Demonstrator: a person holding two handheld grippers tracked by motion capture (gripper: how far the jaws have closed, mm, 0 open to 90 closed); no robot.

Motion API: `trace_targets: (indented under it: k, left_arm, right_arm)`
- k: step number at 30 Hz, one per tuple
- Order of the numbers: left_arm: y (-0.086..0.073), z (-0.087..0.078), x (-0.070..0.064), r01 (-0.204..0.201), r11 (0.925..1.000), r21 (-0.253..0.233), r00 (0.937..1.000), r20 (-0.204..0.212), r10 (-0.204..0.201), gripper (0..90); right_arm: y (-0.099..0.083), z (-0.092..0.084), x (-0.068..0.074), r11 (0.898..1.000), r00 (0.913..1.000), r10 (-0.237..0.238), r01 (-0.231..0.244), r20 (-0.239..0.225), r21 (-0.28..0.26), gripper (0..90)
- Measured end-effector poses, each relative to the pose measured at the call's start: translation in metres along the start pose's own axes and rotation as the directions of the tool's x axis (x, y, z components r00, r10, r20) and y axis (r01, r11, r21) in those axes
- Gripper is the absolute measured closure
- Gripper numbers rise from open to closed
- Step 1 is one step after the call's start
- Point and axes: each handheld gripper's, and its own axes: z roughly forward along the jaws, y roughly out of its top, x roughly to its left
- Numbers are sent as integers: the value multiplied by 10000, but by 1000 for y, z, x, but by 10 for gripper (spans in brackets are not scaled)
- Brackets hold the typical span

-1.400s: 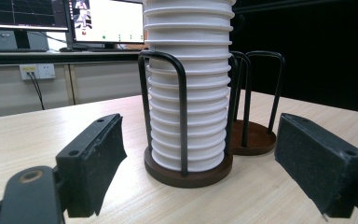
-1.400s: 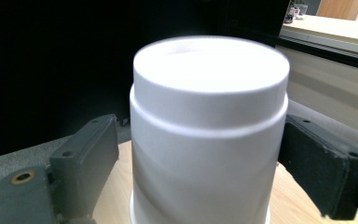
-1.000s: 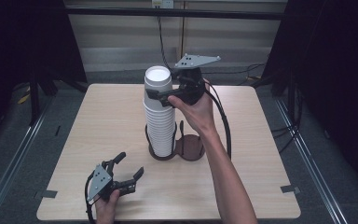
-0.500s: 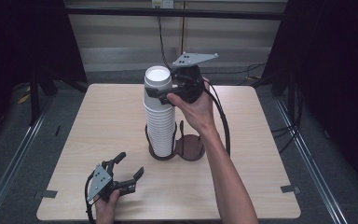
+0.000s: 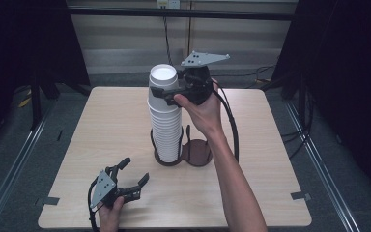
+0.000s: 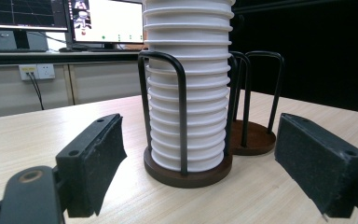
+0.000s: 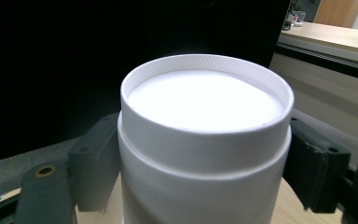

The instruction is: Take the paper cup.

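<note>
**Top cup gripped, stack at risk**

While the right tool (image 5: pixel 170 92) has just been closing on the top cup (image 7: pixel 205 135) of the tall cup stack (image 5: pixel 166 121), its pads now press that cup's sides, which sits at the very top of the pile in the wire holder (image 5: pixel 182 157) at mid-tabletop (image 5: pixel 270 145). Nested cups may cling, so a lift could likely drag several up together, or a sideways pull could tip the stack out above the holder's loops. Squeezing harder might dent the thin wall. The left tool (image 5: pixel 134 175) rests released near the front edge, well apart, steadying nothing.
</note>
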Motion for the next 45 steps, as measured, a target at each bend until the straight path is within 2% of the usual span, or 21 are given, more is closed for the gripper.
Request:
trace_targets:
  k: [7,11,24,28,33,37,45]
  left_arm:
    - [0,0,0,-4,10000,2,10000,0,4,158]
    - [0,0,0,-4,10000,2,10000,0,4,158]
    - [0,0,0,-3,10000,7,10000,-5,3,159]
    - [0,0,0,-2,10000,0,10000,-1,2,158]
    - [0,0,0,-4,10000,9,10000,-10,4,159]
    - [0,0,0,-4,10000,8,10000,-12,4,158]
    - [0,0,0,1,10000,9,10000,-17,-1,158]
  right_arm:
    - [4,-5,0,9978,9999,115,-111,58,-661,211]
    - [8,-8,3,9965,9999,72,-65,90,-831,213]
    - [13,-21,4,9826,9997,229,-246,-111,-1840,216]
    - [12,-25,2,9678,9989,400,-443,-226,-2480,218]
    - [13,-29,3,9599,9987,440,-498,-272,-2758,218]
    - [13,-35,2,9483,9980,527,-611,-353,-3115,219]
    - [15,-50,2,9326,9978,546,-648,-387,-3549,219]
